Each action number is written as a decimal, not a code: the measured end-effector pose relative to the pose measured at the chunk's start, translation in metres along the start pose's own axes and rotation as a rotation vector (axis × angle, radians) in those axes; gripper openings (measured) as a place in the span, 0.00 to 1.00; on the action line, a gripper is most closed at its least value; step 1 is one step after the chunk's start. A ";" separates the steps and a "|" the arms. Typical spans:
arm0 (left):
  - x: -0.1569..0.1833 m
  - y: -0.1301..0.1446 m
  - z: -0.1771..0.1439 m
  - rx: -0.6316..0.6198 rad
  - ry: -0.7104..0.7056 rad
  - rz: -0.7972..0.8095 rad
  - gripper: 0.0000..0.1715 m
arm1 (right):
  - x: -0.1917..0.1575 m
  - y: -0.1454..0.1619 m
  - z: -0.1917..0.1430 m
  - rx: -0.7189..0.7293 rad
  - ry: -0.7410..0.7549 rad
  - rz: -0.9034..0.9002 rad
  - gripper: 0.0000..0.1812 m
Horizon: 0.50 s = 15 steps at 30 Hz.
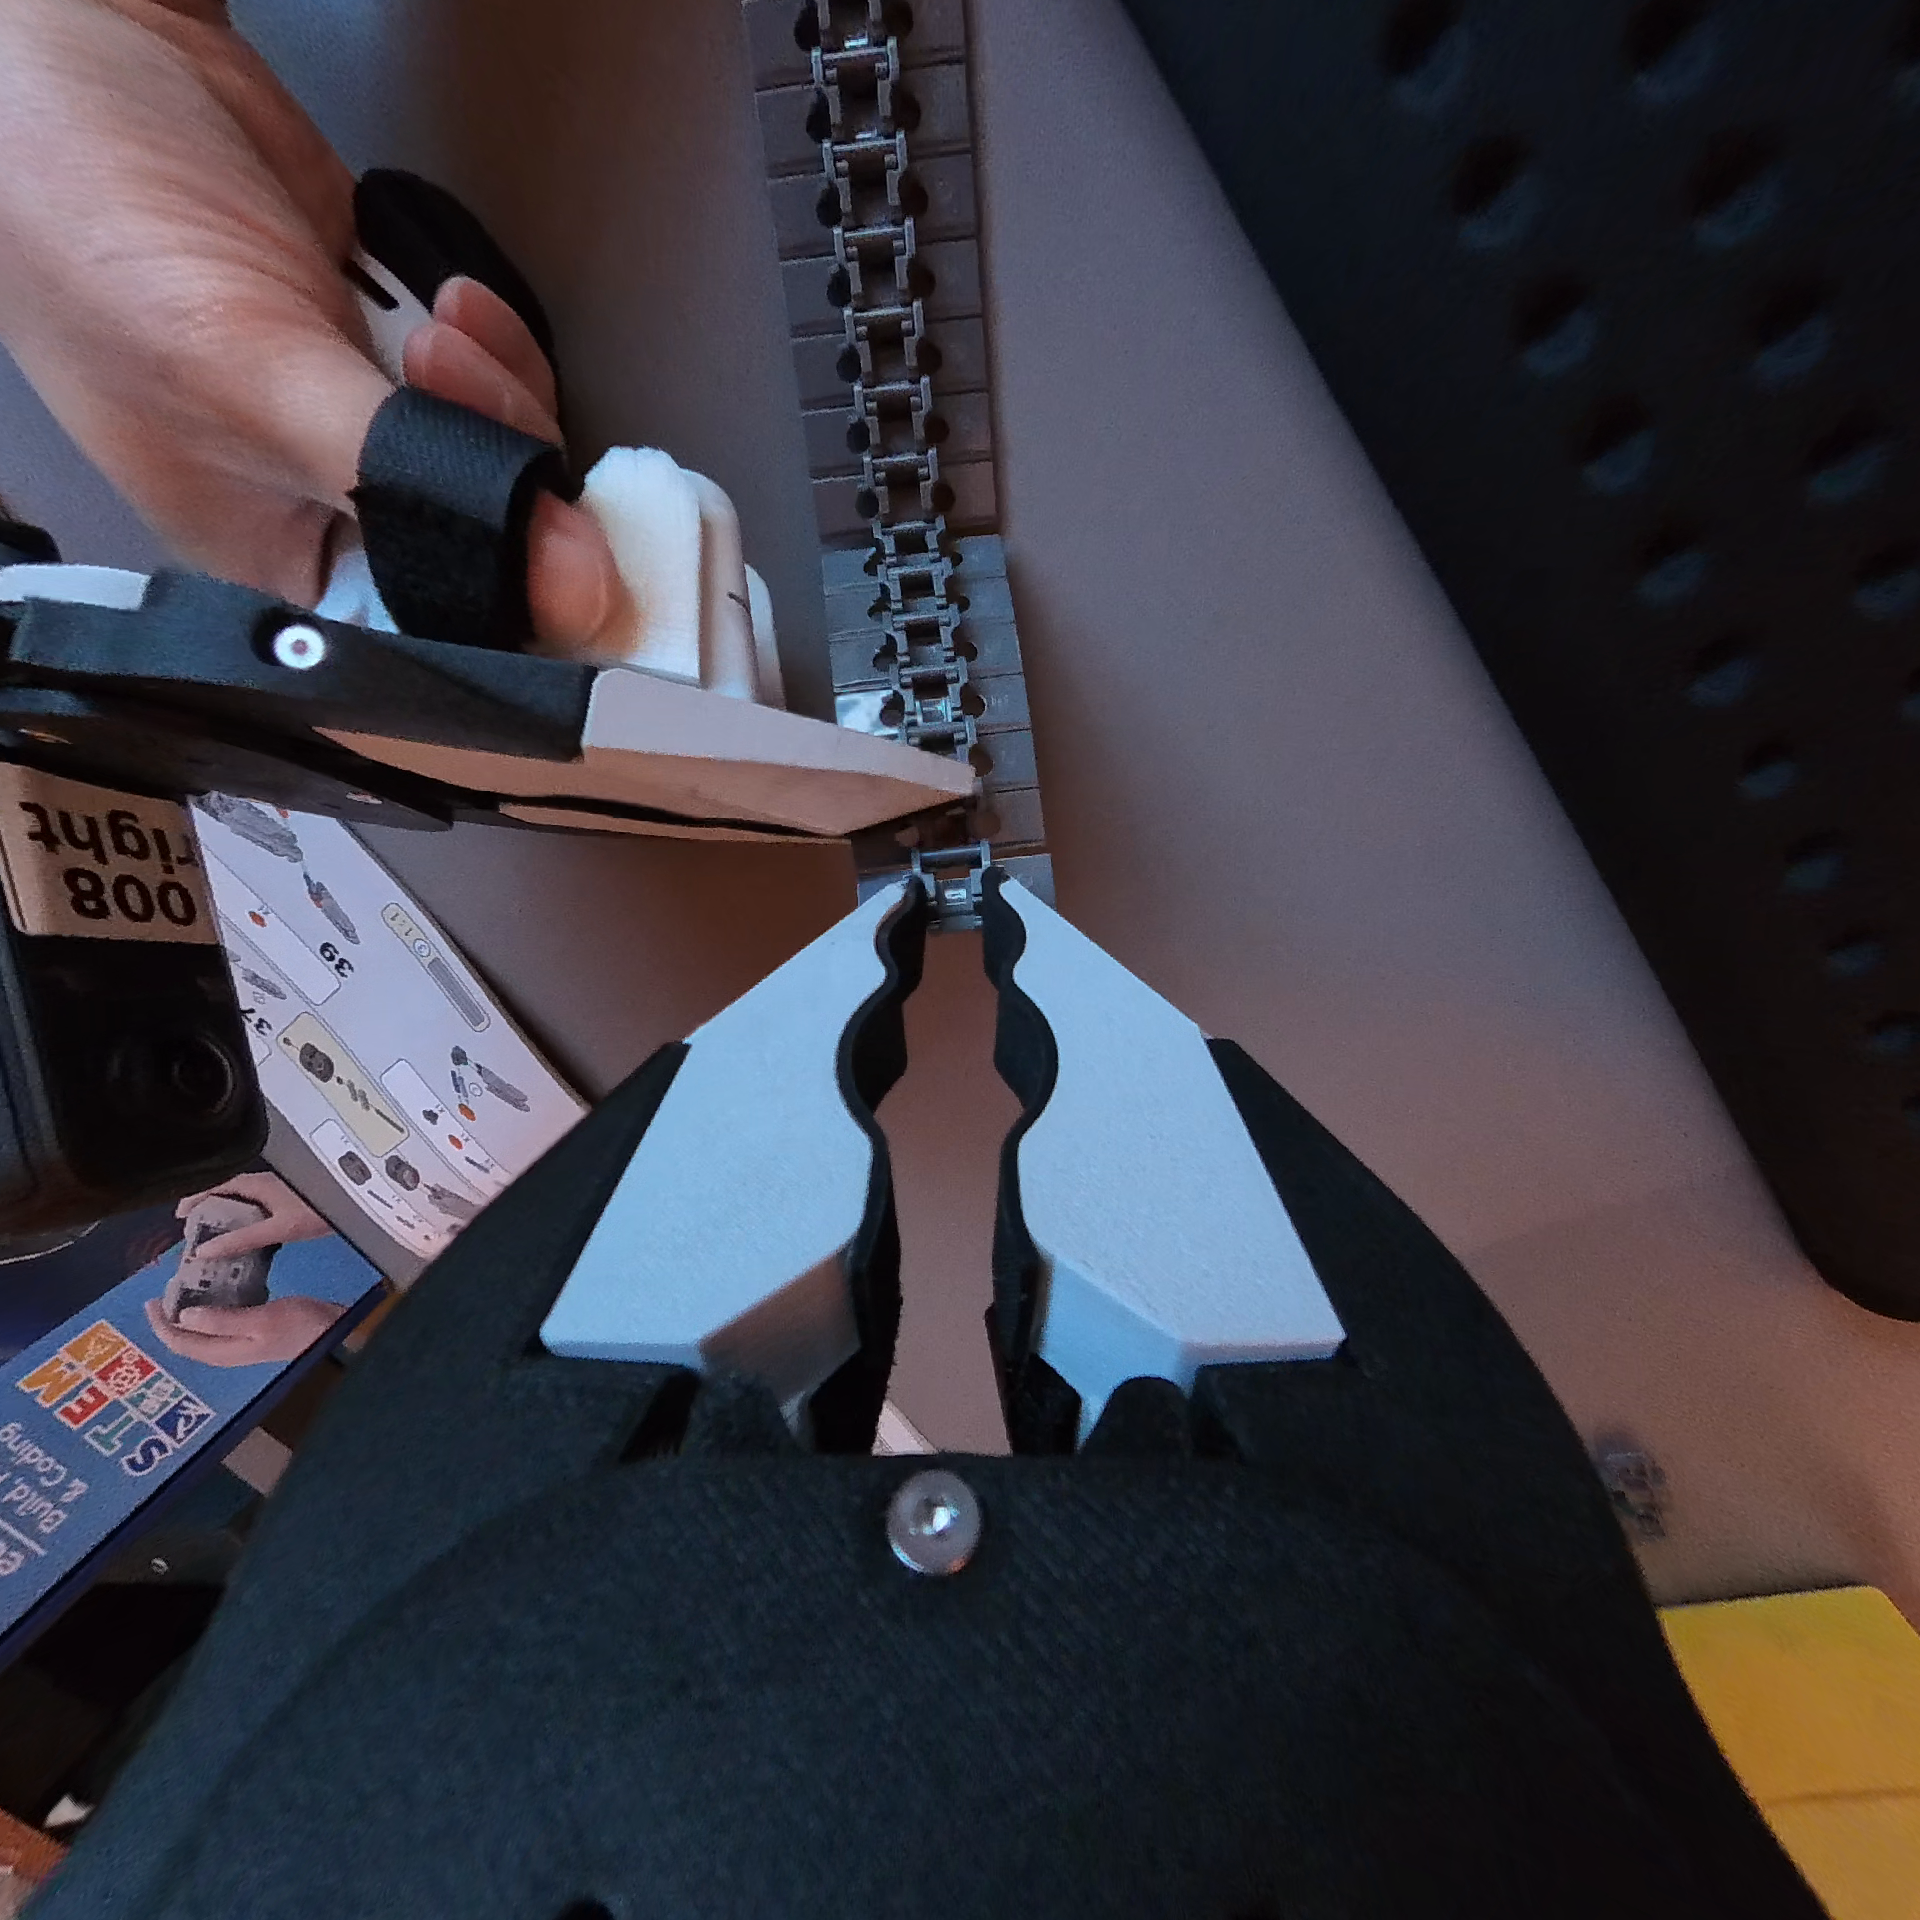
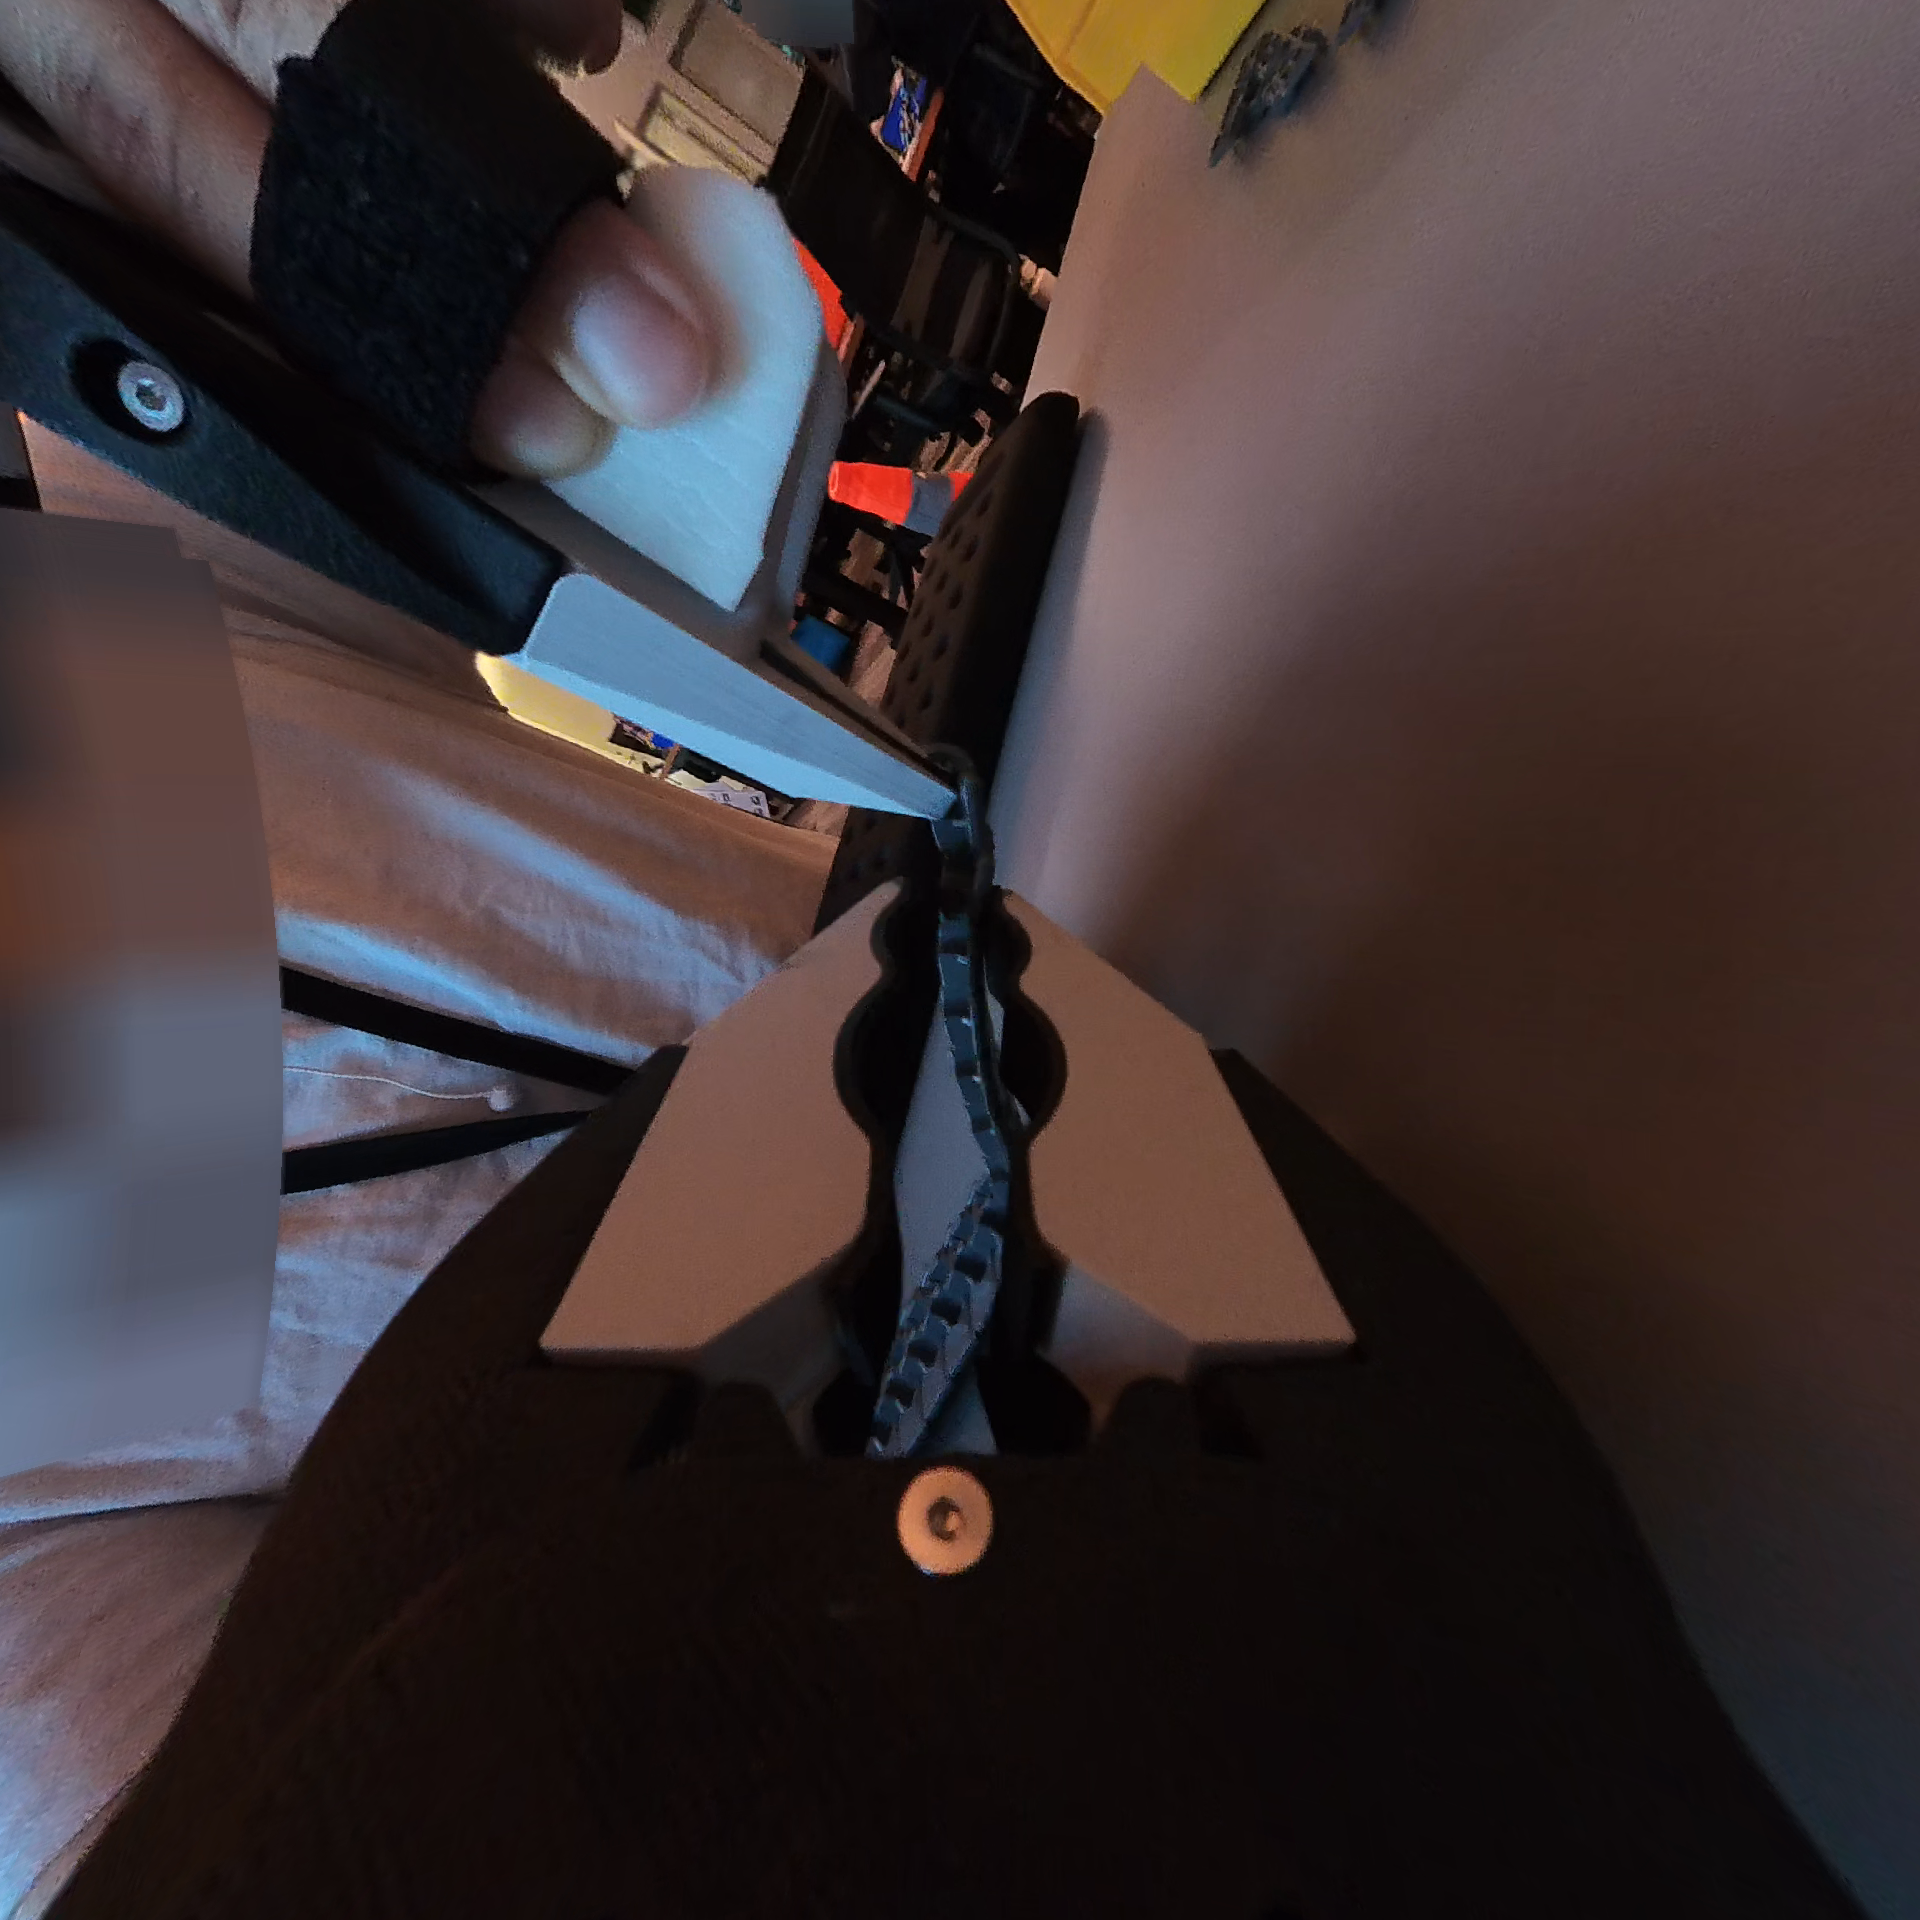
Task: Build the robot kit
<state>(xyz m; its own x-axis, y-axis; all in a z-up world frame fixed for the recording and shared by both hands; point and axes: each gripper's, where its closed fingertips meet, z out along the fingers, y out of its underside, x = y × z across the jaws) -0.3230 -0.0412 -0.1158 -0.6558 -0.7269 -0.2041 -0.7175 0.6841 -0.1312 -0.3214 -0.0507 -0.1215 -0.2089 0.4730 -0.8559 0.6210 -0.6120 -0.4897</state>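
A grey toy track chain (image 1: 894,416) with flat tread plates lies stretched along the pale table (image 1: 1299,831). My left gripper (image 1: 951,896) is shut on the chain's near end link. My right gripper (image 1: 961,798) comes in from the left, held by a hand, and its tips pinch the chain one or two links farther on. In the right wrist view the chain (image 2: 961,1039) runs back between the fingers of my right gripper (image 2: 951,902), which is shut on it. My left gripper (image 2: 940,802) pinches the chain just beyond those tips.
An open instruction booklet (image 1: 384,1039) and a blue box (image 1: 135,1403) lie to the left. A yellow object (image 1: 1808,1714) sits at the lower right, and a black perforated panel (image 1: 1610,416) at the right. Loose dark parts (image 2: 1262,78) lie far off, near an orange cone (image 2: 873,483). The tips of both grippers are at nearly the same place.
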 end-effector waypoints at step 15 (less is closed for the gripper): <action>-0.004 0.003 0.007 -0.042 -0.035 -0.026 0.05 | 0.008 -0.011 -0.006 0.075 0.047 0.018 0.04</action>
<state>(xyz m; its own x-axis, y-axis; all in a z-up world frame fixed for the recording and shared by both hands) -0.3204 -0.0359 -0.1215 -0.6285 -0.7414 -0.2350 -0.7440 0.6612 -0.0962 -0.3255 -0.0367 -0.1217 -0.1618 0.4896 -0.8568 0.5654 -0.6656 -0.4871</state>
